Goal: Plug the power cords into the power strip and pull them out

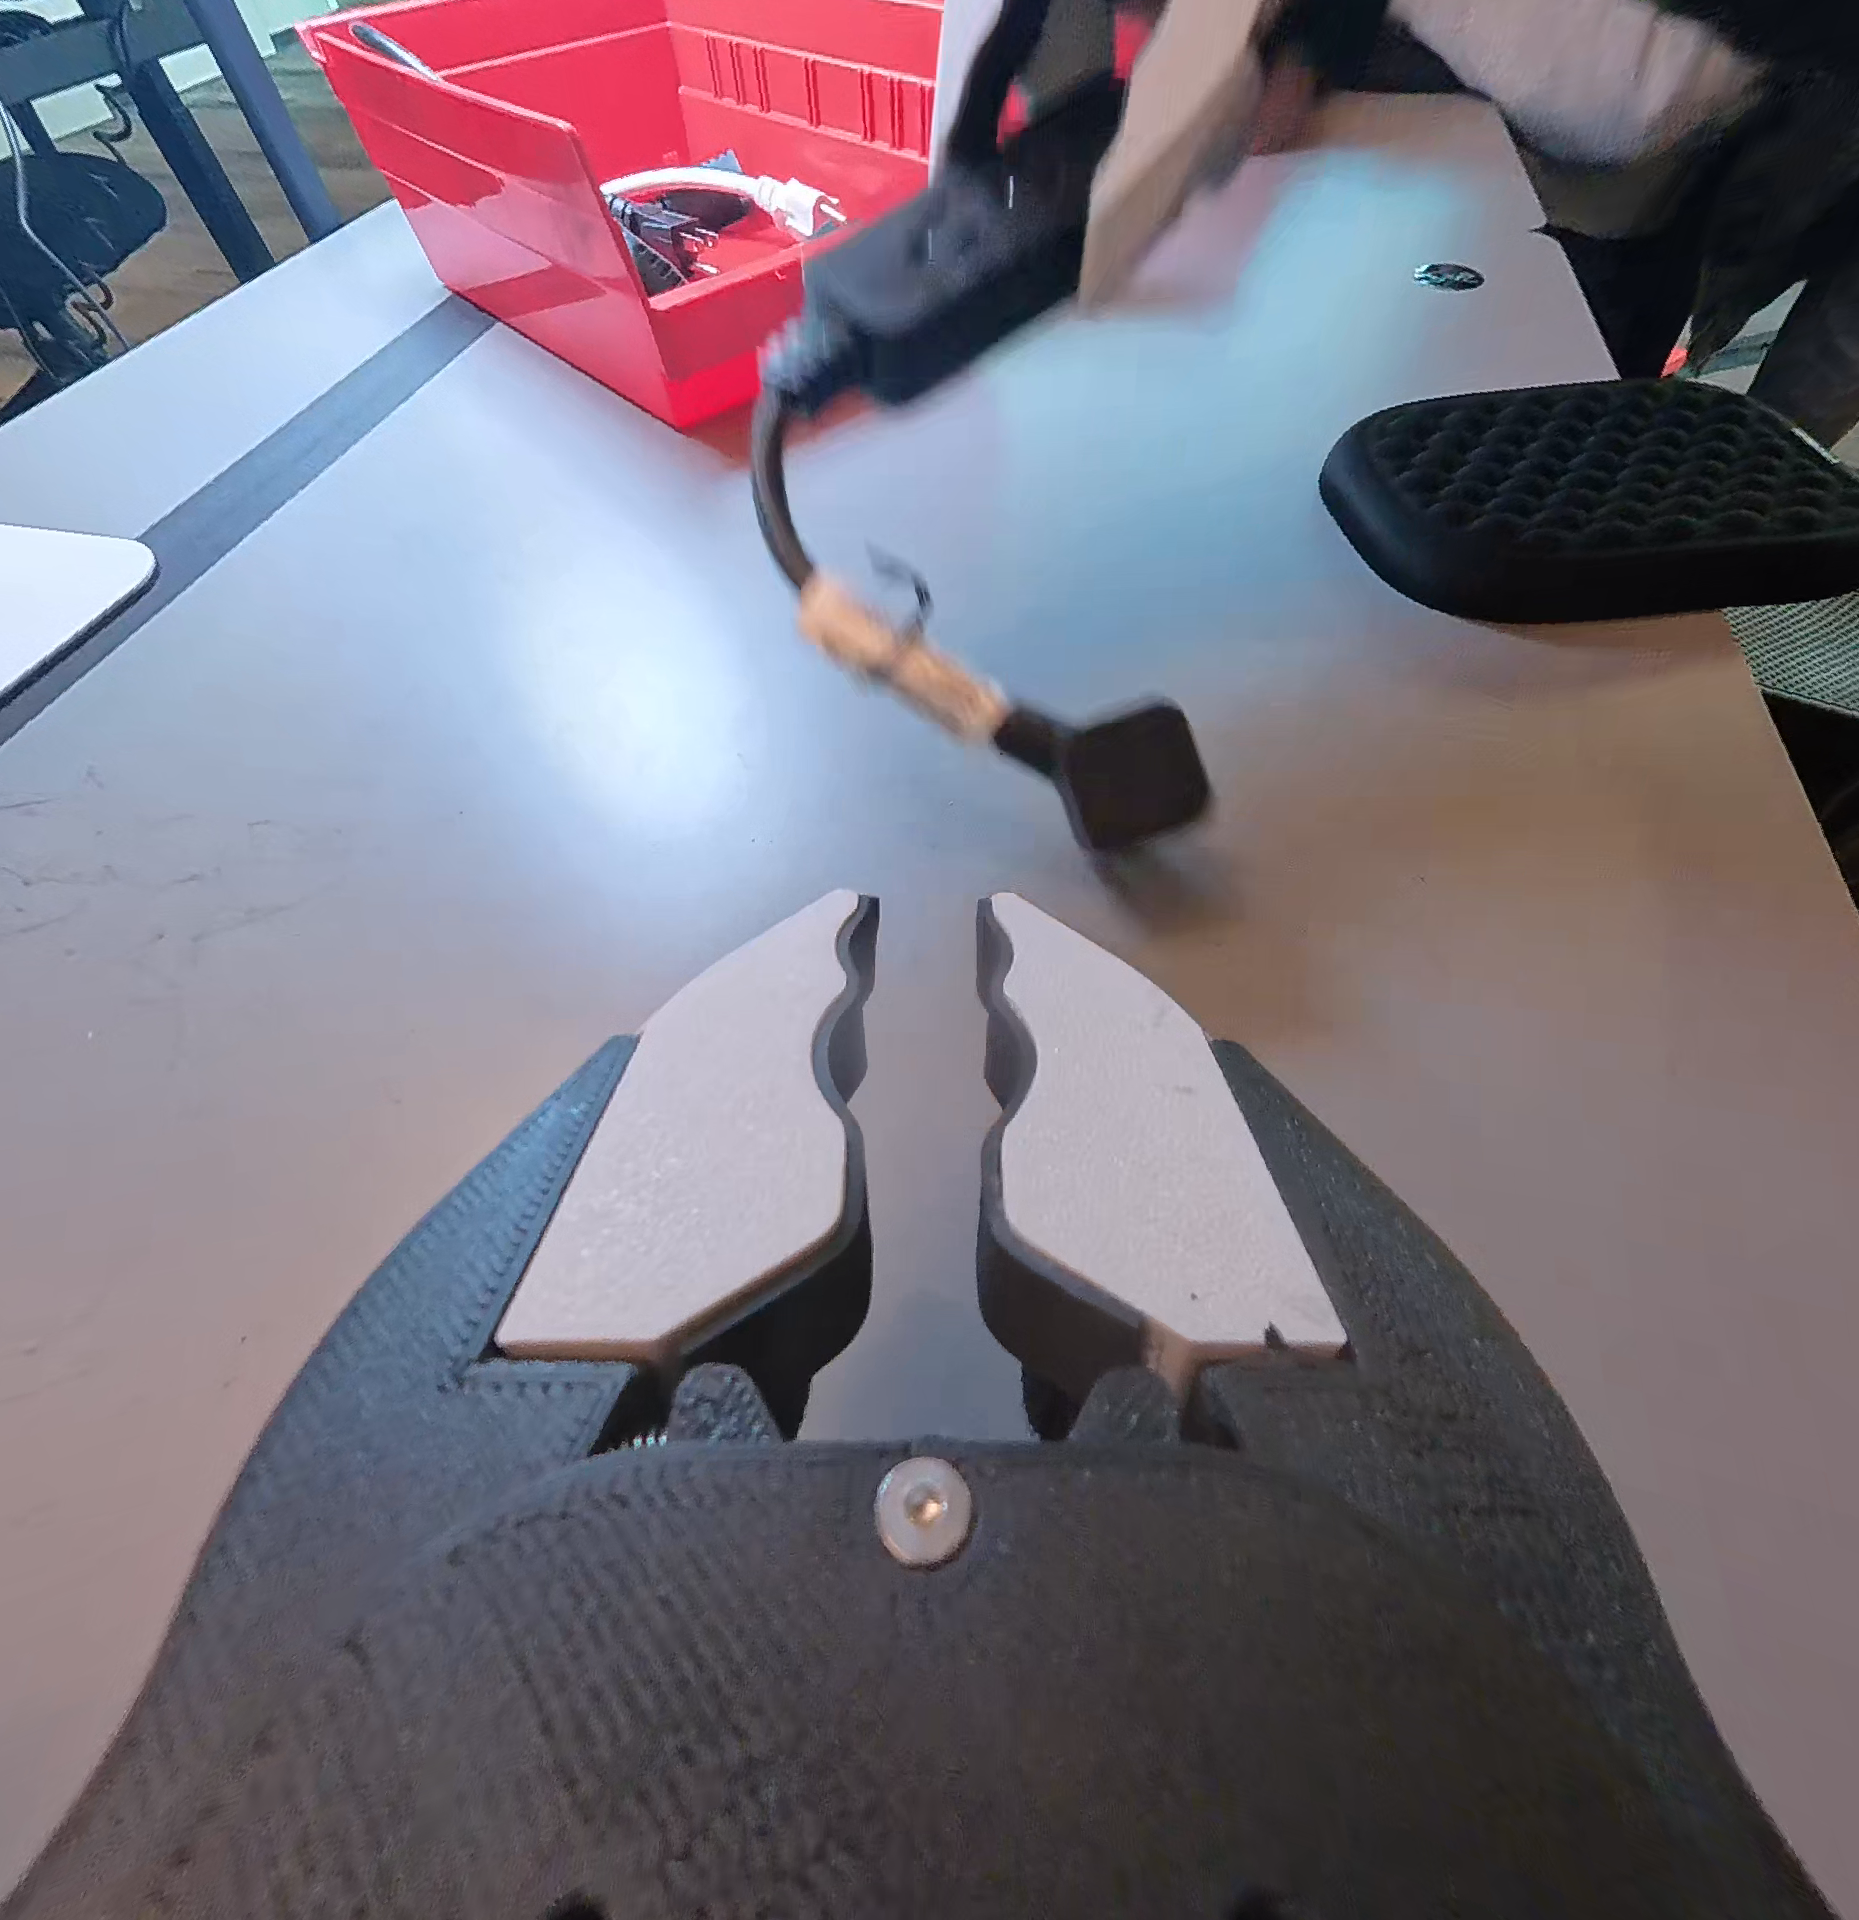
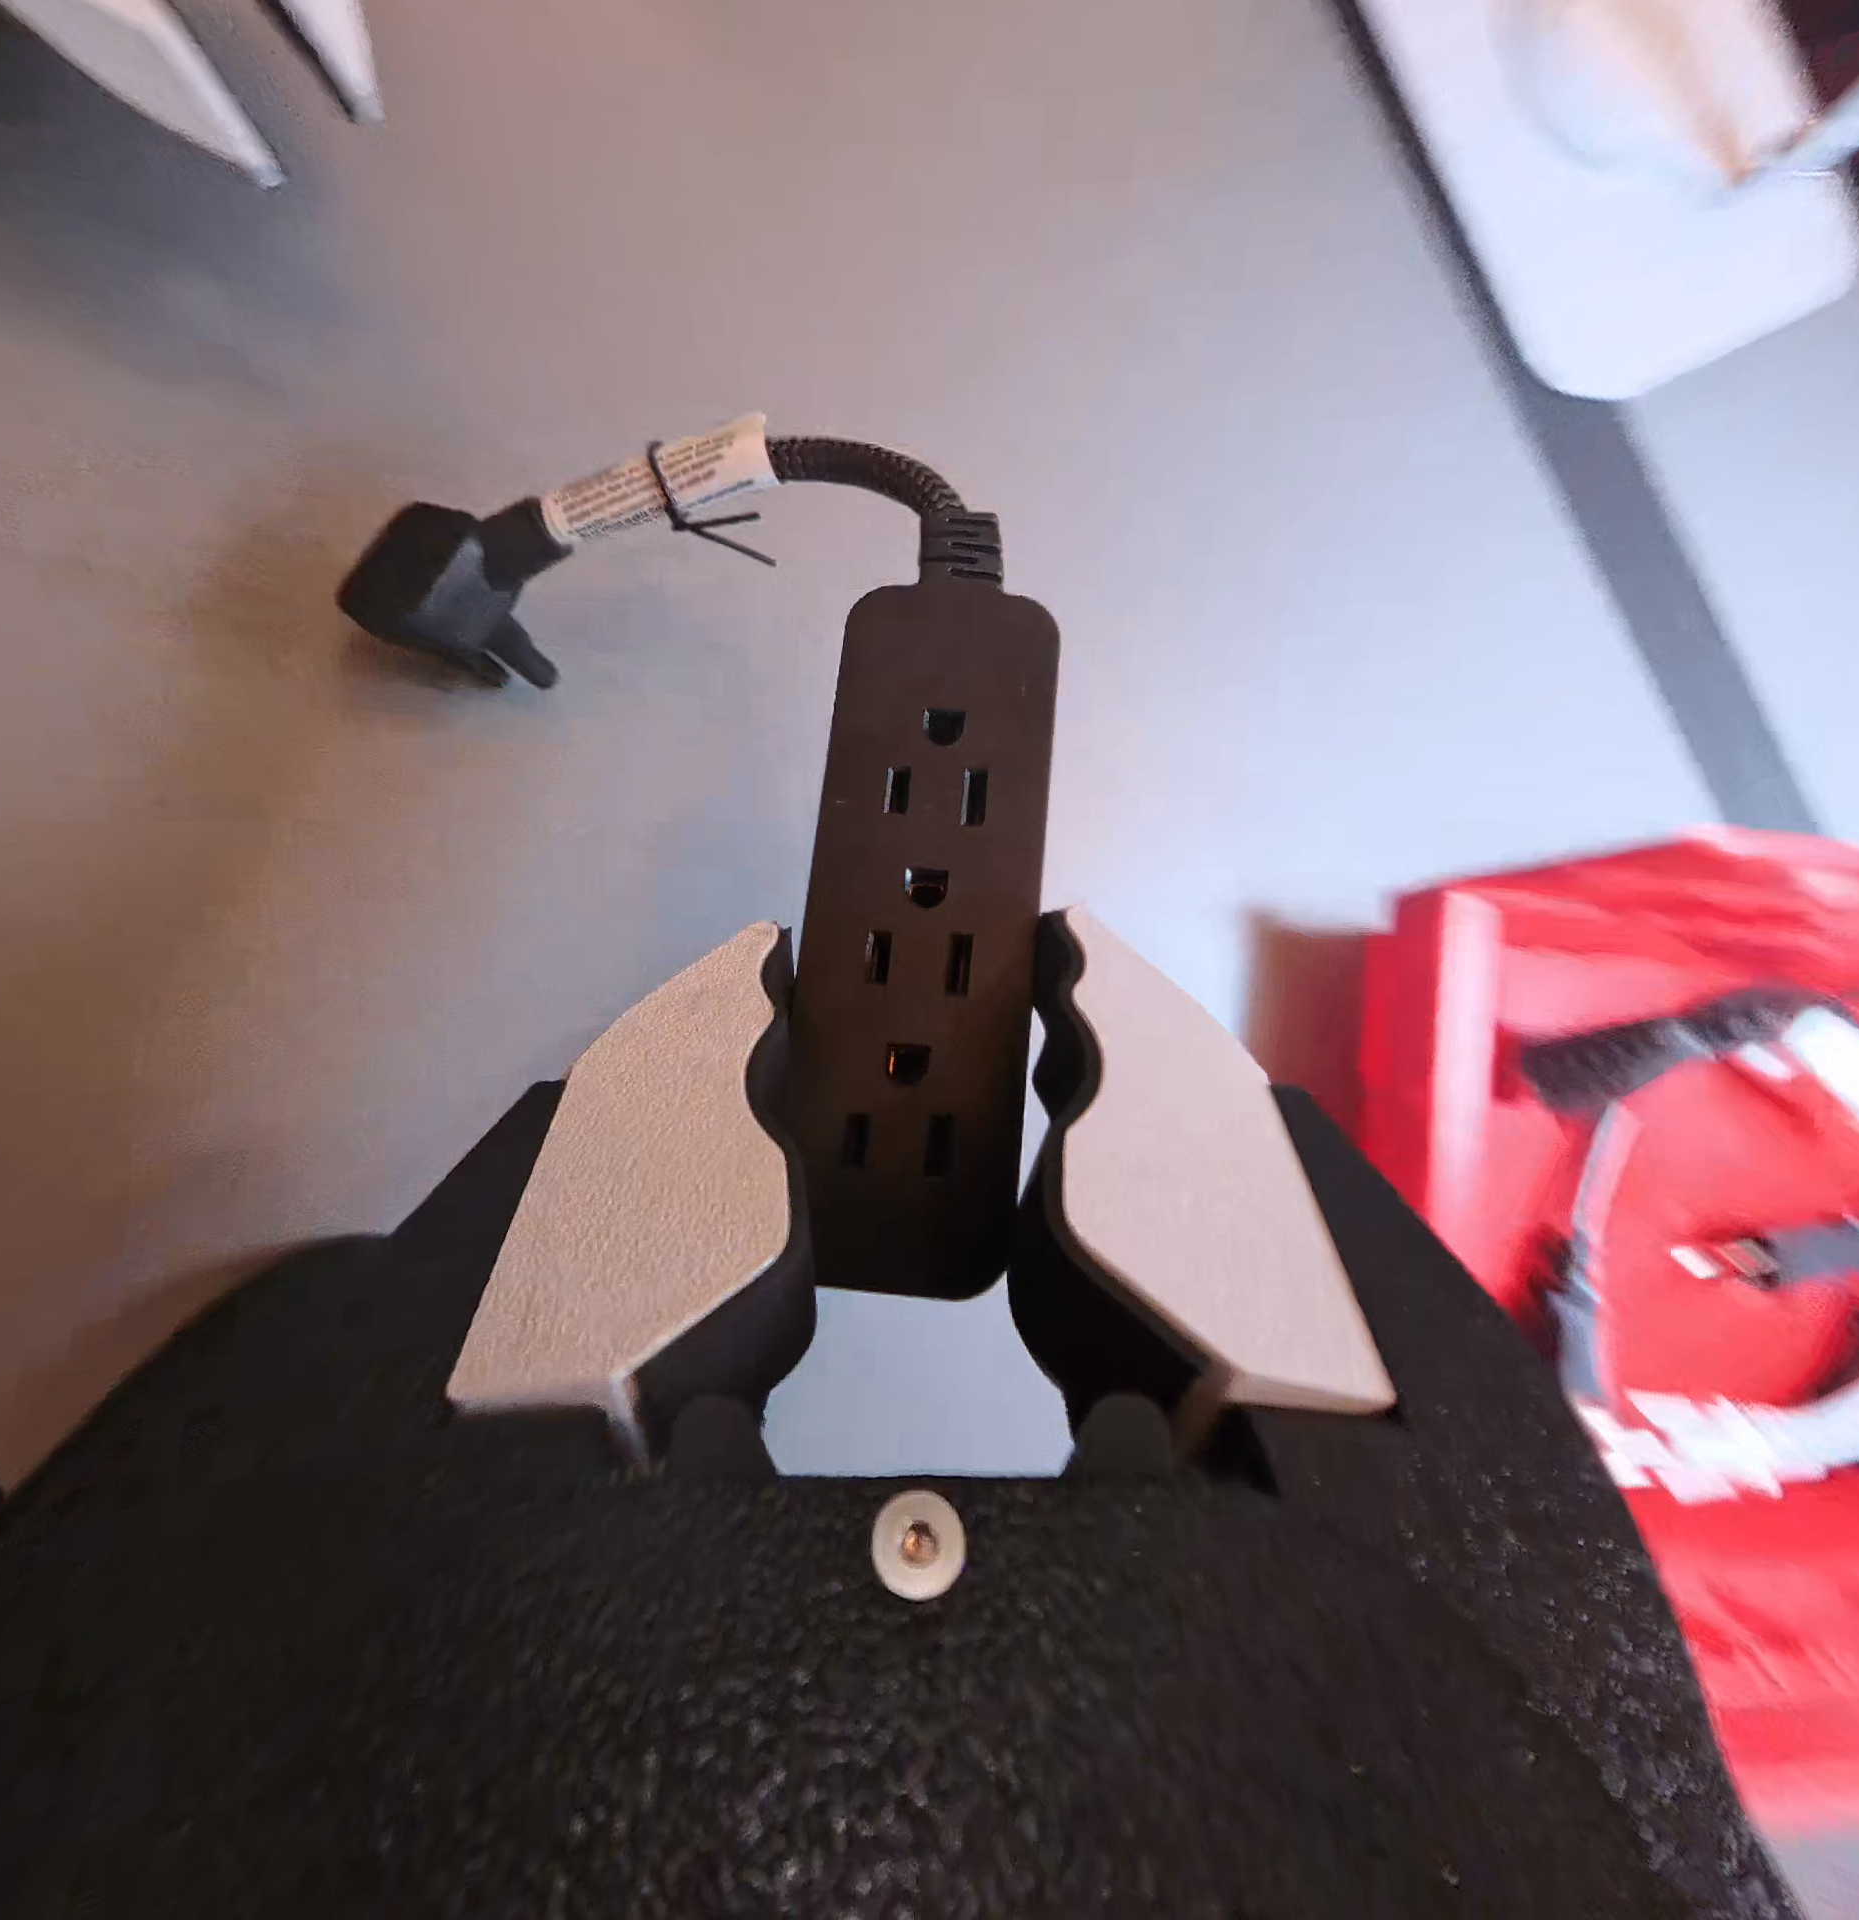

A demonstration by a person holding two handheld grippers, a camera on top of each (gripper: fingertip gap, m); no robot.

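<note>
Right wrist view: my right gripper (image 2: 914, 971) pinches the black power strip (image 2: 930, 935) across its width, fingers bearing on the two long edges near the lower and middle outlets. The strip's long axis runs straight ahead along my fingers, socket face toward the camera, all three outlets empty. It appears to be held above the grey table (image 2: 281, 831), though I cannot tell how far clear. From its far end a short braided cord (image 2: 852, 457) arcs left to the strip's own plug (image 2: 442, 592), which hangs or rests just over the surface.

Left wrist view: my left gripper (image 1: 925, 914) holds nothing, its fingers a narrow gap apart, low over the table (image 1: 385, 831). The strip (image 1: 935, 281), blurred, lies ahead and slightly right, its plug (image 1: 1138, 774) the nearest part to my fingertips. The red bin (image 1: 551, 187) stands farther off ahead, holding a black power cord (image 1: 676, 239) and a white one (image 1: 738, 192).

Judgement: nothing is plugged yet. The empty left gripper is the one free to fetch a cord from the bin, which lies beyond the strip.
</note>
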